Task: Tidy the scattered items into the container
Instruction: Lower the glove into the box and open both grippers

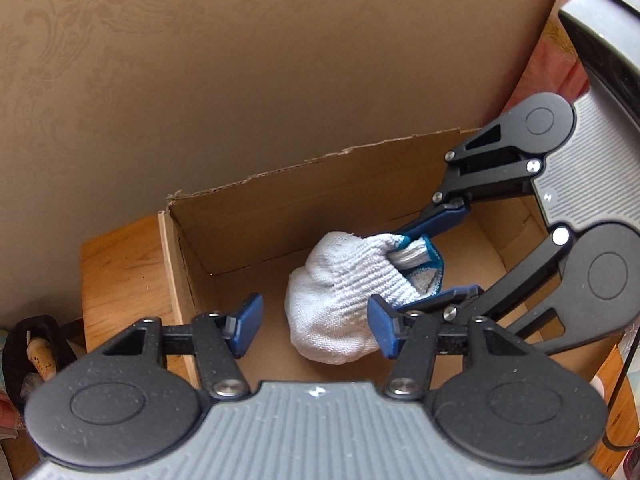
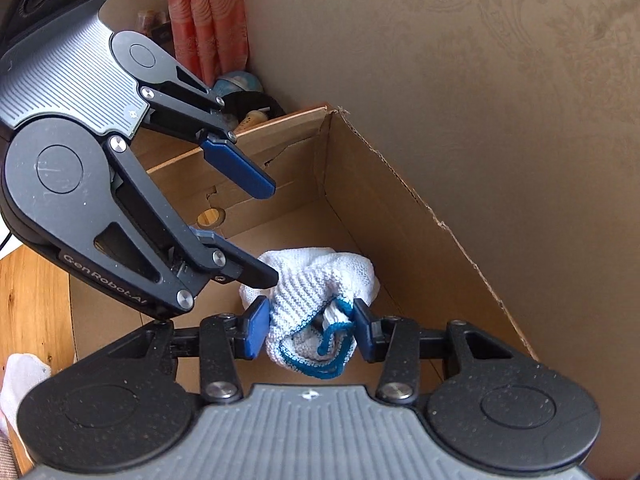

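A balled white knit glove with a blue cuff lies on the floor of an open cardboard box. My left gripper is open above the box, its jaws wide apart with the glove between and beyond them. My right gripper reaches in from the right, its jaws either side of the glove's cuff. In the right wrist view the glove sits between my right gripper's blue pads, which stand beside it without clearly pressing. My left gripper is open, one fingertip at the glove.
The box stands on a wooden table against a beige patterned wall. Another white glove lies on the table at the left. Red curtains and small items are behind the box. A black strap item sits far left.
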The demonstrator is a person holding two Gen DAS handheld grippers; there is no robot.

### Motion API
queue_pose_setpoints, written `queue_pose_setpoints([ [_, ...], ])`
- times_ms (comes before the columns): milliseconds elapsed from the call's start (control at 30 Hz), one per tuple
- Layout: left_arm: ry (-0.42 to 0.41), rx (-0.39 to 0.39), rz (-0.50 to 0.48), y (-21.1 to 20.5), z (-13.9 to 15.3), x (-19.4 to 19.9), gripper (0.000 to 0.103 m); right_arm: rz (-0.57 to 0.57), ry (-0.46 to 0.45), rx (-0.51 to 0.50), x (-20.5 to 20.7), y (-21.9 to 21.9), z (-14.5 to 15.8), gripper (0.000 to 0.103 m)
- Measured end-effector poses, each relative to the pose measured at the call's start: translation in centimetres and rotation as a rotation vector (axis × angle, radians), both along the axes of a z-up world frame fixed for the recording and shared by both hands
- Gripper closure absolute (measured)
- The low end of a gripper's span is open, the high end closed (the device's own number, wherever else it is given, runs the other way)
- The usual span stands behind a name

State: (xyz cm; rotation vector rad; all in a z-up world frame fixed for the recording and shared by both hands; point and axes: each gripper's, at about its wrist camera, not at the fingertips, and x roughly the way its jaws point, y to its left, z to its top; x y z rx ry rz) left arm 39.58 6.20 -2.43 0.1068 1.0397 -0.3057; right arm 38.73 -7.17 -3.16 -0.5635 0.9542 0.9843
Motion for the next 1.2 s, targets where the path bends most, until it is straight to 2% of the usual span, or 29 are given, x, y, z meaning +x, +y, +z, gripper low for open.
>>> queue_pose_setpoints([
  [167,-0.005,0.02,-0.03,-0.5,-0.5,-0.3,0.045,0.008,-0.021,-0.06,0.5,-0.1,-1.3,0.05],
  [367,-0.012,0.028,-0.044,-0.2,-0.7,-1.0,0.045,-0.015,-0.019,-0.061,1.0,-0.6,-1.5,0.046],
  [600,-0.031,0.062,-0.055,0.5,0.0,-1.7,0.044,-0.019,0.05,-0.079,1.3,-0.8,-1.9,0.045],
  [867,-0.056,0.09,-0.075,0.0,1.7,-3.9,0.04,-0.053,0.074,-0.084,0.9,-1.2,-1.5,0.041],
  [967,-0.089,0.085,-0.094,-0.2,3.1,-5.7,0.034,-0.073,0.056,-0.075,0.3,-1.4,-0.8,0.041],
  [1067,-0.122,0.081,-0.114,-0.5,4.5,-7.5,0.029,-0.106,0.013,-0.057,-1.1,-2.1,0.9,0.029],
  [1200,-0.183,0.069,-0.144,-1.1,6.2,-10.7,0.021,-0.138,-0.052,-0.04,-3.5,-3.4,3.4,0.026],
])
